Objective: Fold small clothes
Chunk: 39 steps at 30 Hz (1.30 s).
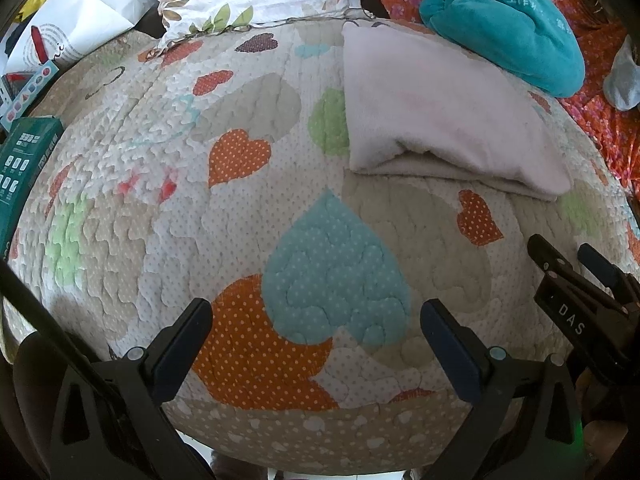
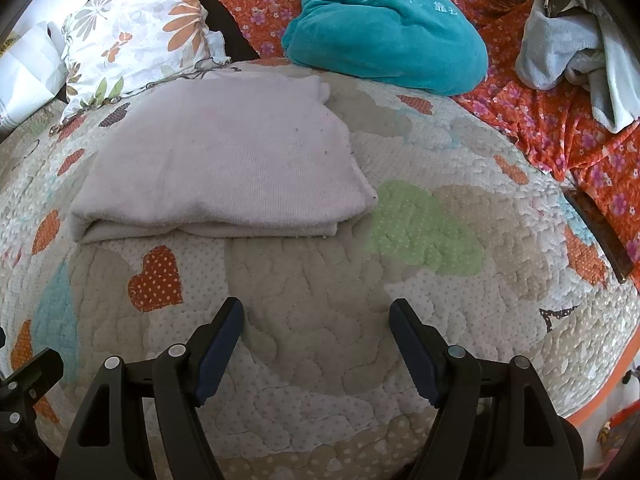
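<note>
Pale pink cloth (image 2: pixel 224 160), folded flat into a thick rectangle, lies on the heart-patterned quilt (image 2: pixel 320 320), its layered edge facing the cameras. Behind it, touching the far corner, sits a teal plush bundle (image 2: pixel 388 40) on an orange flowered sheet (image 2: pixel 560 140). A leaf-print pillow (image 2: pixel 136 28) rests at the cloth's far left, and a grey heap (image 2: pixel 568 52) lies off to the right. Both tongs hover over bare quilt nearer than the cloth: the left gripper (image 1: pixel 316 320) spread wide and empty, the right gripper (image 2: pixel 316 320) likewise parted, nothing between its fingers.
</note>
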{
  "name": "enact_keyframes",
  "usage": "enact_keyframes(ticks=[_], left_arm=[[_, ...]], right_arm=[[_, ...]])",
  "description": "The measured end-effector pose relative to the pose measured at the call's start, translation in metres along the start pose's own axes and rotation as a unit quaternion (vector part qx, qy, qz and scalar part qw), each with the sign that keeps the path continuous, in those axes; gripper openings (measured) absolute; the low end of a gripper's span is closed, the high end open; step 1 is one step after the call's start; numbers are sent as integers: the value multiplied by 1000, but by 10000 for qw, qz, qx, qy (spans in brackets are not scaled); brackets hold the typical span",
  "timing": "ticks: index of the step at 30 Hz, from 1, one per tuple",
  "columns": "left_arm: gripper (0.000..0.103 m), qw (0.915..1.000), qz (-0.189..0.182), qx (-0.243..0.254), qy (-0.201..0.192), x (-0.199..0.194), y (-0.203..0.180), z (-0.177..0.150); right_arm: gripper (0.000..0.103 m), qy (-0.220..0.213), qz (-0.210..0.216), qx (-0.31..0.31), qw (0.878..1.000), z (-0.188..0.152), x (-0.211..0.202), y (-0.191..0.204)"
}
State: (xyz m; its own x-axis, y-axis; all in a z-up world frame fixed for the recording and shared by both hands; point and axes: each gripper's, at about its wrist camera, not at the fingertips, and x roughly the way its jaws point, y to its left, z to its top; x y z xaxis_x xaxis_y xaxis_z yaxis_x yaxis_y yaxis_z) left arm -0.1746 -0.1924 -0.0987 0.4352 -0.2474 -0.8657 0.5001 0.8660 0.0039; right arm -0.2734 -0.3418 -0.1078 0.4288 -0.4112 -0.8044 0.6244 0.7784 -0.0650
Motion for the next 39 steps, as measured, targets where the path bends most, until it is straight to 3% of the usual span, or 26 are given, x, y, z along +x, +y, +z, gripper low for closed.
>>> enact_keyframes(ticks=[39], left_arm=[[103,9996,-230,-143,58,1,-1,0]], right_arm=[[81,-240,-173,-167,9994,1,-6,5]])
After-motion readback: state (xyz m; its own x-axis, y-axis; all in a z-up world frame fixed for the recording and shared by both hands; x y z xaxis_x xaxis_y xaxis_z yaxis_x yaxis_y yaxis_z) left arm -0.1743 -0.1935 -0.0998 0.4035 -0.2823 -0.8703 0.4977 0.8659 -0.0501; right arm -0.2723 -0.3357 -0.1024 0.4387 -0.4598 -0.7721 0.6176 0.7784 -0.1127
